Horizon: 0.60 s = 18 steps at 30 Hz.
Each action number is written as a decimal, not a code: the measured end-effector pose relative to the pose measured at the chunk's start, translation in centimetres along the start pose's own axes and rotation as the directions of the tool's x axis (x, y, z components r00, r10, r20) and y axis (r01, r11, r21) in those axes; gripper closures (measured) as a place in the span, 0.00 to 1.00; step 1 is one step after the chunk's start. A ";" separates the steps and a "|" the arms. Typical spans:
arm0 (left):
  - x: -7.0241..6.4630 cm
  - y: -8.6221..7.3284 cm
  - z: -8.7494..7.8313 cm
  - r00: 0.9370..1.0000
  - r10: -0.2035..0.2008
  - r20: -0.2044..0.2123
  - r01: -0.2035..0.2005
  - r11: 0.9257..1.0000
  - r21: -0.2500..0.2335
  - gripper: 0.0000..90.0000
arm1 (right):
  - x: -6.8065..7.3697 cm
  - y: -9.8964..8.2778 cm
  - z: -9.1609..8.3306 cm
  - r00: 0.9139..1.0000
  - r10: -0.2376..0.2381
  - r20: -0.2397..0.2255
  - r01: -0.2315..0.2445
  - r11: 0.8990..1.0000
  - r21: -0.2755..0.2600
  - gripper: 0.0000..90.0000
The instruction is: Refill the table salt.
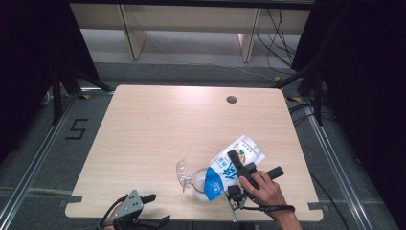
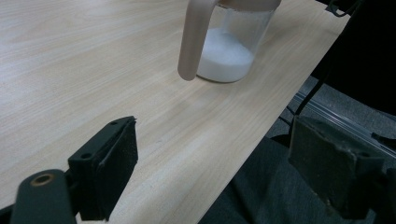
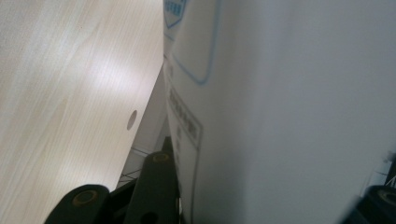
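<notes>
A white and blue bag (image 1: 238,154) hangs tilted above the table's near edge, its blue lower end over a clear jug (image 1: 197,186). My right gripper (image 1: 241,165) is shut on the bag's middle, and a hand holds the gripper from the right. In the right gripper view the bag (image 3: 289,112) sits between the black jaws of my right gripper (image 3: 266,196). The jug (image 2: 226,51) holds white powder and has a beige handle (image 2: 193,42). Its clear lid (image 1: 182,173) stands flipped open to the left. My left gripper (image 1: 158,209) rests open at the near left edge, holding nothing (image 2: 219,172).
The wooden table (image 1: 158,124) has a cable hole (image 1: 231,99) at the far right. The person's grey trouser leg (image 2: 261,196) lies beyond the table edge beside my left gripper. Dark stands and cables flank the table on both sides.
</notes>
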<state>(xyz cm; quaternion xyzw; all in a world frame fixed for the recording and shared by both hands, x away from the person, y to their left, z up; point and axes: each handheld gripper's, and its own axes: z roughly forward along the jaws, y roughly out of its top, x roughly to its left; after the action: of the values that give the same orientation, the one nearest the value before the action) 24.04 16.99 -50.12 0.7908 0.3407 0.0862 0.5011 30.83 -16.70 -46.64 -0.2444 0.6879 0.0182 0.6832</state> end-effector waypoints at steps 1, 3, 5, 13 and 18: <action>0.0 0.0 0.0 1.000 -0.001 0.000 0.001 1.000 -0.001 0.17 | 0.0 0.0 0.0 1.000 0.002 0.000 -0.002 1.000 0.001 0.78; 0.0 0.0 0.0 1.000 -0.003 0.000 0.003 1.000 -0.003 0.17 | 0.0 0.1 0.0 1.000 0.000 0.000 0.000 1.000 0.006 0.79; 0.0 0.0 0.0 1.000 -0.001 0.001 0.001 1.000 -0.005 0.17 | 0.0 0.1 0.0 1.000 0.001 0.001 -0.001 1.000 0.005 0.79; 0.0 0.0 0.0 1.000 -0.001 0.001 0.001 1.000 -0.005 0.17 | 0.0 0.0 0.0 1.000 -0.005 0.005 0.005 1.000 0.001 0.79; 0.0 0.0 0.1 1.000 -0.006 0.000 0.006 1.000 -0.006 0.17 | -0.2 0.1 -0.1 1.000 -0.018 -0.006 0.018 1.000 0.014 0.80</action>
<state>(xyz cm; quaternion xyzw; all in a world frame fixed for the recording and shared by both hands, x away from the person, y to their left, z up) 24.07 16.96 -50.17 0.7883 0.3427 0.0859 0.5037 30.72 -16.59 -46.43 -0.2456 0.6878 0.0066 0.6830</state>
